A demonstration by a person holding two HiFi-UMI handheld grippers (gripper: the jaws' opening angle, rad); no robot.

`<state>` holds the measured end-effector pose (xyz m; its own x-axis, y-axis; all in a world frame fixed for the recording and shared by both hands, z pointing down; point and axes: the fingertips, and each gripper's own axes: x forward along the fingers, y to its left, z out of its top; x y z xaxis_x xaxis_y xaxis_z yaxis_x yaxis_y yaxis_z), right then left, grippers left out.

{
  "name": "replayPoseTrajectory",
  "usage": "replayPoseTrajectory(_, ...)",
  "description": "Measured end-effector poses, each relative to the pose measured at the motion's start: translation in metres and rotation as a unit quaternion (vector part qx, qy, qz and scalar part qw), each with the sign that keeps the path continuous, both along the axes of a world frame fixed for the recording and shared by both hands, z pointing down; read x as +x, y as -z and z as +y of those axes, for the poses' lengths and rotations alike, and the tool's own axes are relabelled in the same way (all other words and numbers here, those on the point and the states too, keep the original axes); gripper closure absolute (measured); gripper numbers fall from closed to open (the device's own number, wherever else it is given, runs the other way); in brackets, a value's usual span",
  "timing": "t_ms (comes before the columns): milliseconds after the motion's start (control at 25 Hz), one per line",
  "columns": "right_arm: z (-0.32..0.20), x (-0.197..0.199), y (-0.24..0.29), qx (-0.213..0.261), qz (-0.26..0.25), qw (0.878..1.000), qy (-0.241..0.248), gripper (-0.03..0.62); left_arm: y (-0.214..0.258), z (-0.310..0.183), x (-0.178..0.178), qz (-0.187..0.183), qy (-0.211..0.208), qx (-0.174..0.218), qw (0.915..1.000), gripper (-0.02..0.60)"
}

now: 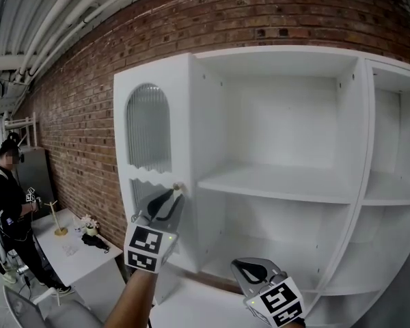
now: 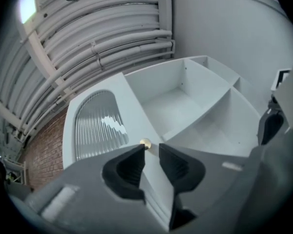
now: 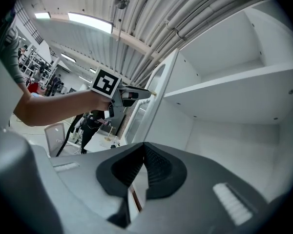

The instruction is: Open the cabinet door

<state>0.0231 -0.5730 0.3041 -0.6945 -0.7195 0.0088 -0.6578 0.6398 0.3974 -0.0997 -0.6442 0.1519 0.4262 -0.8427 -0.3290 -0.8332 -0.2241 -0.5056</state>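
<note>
Hovering w/ jaws slightly spread, left gripper (image 2: 149, 151) is pointing at brass knob (image 2: 145, 143) of cabinet door (image 2: 132, 112), just beyond tips, nearer left jaw; right gripper (image 3: 143, 147), jaws pressed together, is idling farther right.

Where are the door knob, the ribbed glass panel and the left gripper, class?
door knob (image 2: 145, 143), left gripper view, its round head
ribbed glass panel (image 1: 149, 127), head view, middle of the arched pane
left gripper (image 2: 151, 149), left gripper view, midway between its fingertips

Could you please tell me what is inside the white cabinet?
Only bare white shelves show inside the cabinet. The right gripper covers part of the bottom compartment, so that corner cannot be checked.
</note>
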Motion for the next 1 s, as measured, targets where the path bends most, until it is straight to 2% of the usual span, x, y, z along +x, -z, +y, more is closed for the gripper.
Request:
replayPoseTrajectory(240,-0.007,-0.001,-0.002,-0.006,-0.004,1.0,0.0,0.586,0.012,-0.012,-0.002,0.014,0.006,0.012,0.9998,0.486)
replayPoseTrajectory(520,-0.007,0.001,-0.002,-0.007,-0.006,1.0,-0.002,0.586,0.015,-0.019,-0.001,-0.001,0.007,0.006,1.0,0.506)
replayPoseTrajectory(760,-0.004,-0.001,-0.004,-0.007,0.0,1.0,-0.004,0.586,0.014,-0.001,-0.011,-0.006,-0.007,0.007,0.9999,0.506)
replayPoseTrajectory(1000,0.011,-0.034,-0.003,-0.006,0.004,1.0,0.022,0.586,0.014,0.038,-0.036,-0.014,-0.024,0.001,0.9996,0.502)
